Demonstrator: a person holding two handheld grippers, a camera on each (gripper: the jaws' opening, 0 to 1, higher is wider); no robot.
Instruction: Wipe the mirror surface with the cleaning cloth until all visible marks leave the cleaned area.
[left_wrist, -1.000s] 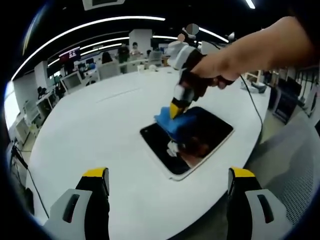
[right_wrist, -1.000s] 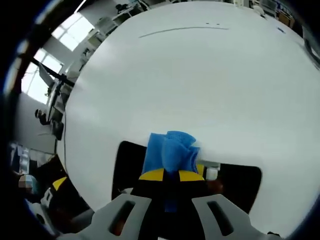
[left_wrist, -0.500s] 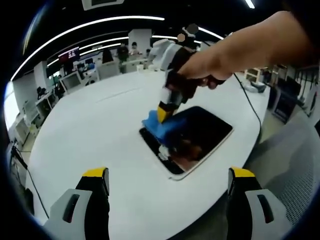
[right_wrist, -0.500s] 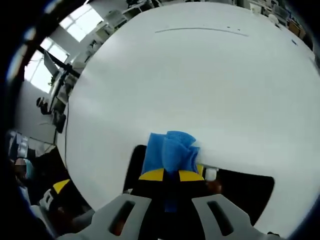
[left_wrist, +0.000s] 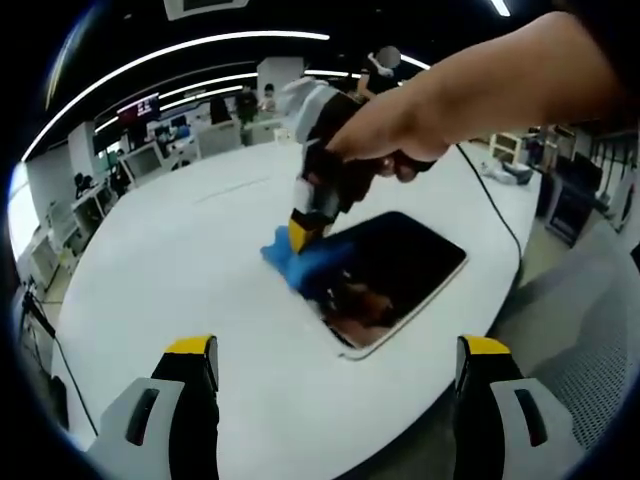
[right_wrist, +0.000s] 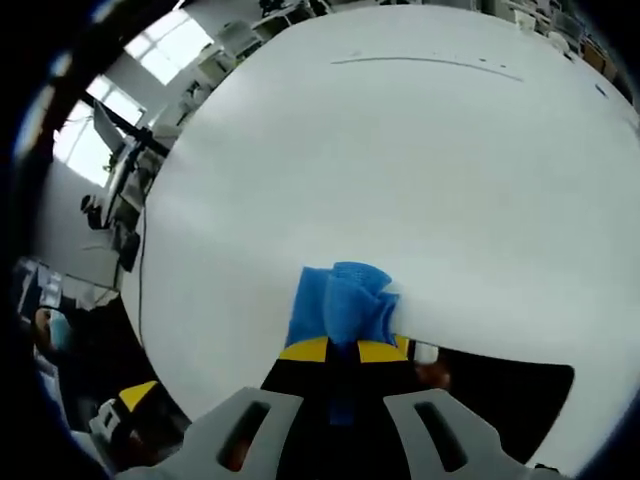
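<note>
The mirror (left_wrist: 410, 265), a dark glass slab with a white rim, lies flat on the round white table (left_wrist: 170, 260). My right gripper (left_wrist: 300, 228), held by a hand, presses the blue cleaning cloth (left_wrist: 292, 262) onto the mirror's left corner. In the right gripper view that gripper (right_wrist: 341, 350) is shut on the cloth (right_wrist: 340, 300), which overlaps the mirror's (right_wrist: 500, 395) edge and the table. My left gripper (left_wrist: 337, 346) hangs open near the table's front edge with nothing between its jaws. It also appears as a yellow-tipped left gripper (right_wrist: 137, 397) at the lower left.
A black cable (left_wrist: 503, 215) runs over the table's right side past the mirror. A grey mesh chair (left_wrist: 590, 340) stands off the table's right edge. Desks, monitors and people fill the office behind the far rim.
The right gripper has slid the cloth leftward across the mirror, from its middle to its left corner. The left gripper has stayed still.
</note>
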